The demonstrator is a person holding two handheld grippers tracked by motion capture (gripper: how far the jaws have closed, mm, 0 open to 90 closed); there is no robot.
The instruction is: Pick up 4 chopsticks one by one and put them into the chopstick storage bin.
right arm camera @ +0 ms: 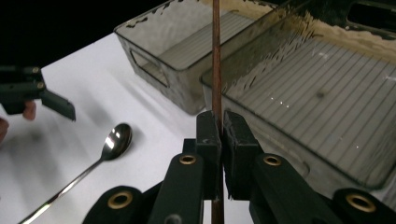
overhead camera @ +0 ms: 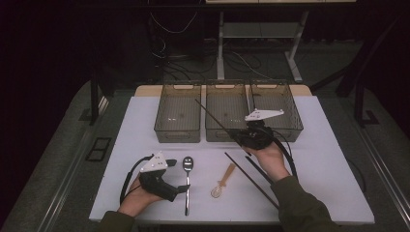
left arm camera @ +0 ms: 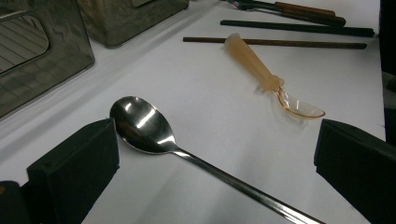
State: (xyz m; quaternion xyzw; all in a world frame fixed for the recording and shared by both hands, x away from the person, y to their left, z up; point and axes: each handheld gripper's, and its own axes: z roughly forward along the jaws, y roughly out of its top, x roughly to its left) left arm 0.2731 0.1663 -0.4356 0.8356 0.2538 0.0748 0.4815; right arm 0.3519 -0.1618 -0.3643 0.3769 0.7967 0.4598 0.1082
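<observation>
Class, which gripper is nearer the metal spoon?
Left. The left gripper sits right beside the metal spoon, jaws open. The right gripper, clamping a chopstick, is off by the bins.

Dim room with a lit white table (overhead camera: 319, 159); glare on the metal spoon (left arm camera: 140, 123); near fingers blurred.

White counter (overhead camera: 319, 145) with three see-through bins (overhead camera: 178, 113) at the back; nearer than the bins, a metal spoon (overhead camera: 187, 179), a plastic spoon (overhead camera: 222, 181), dark chopsticks (overhead camera: 251, 179).
</observation>
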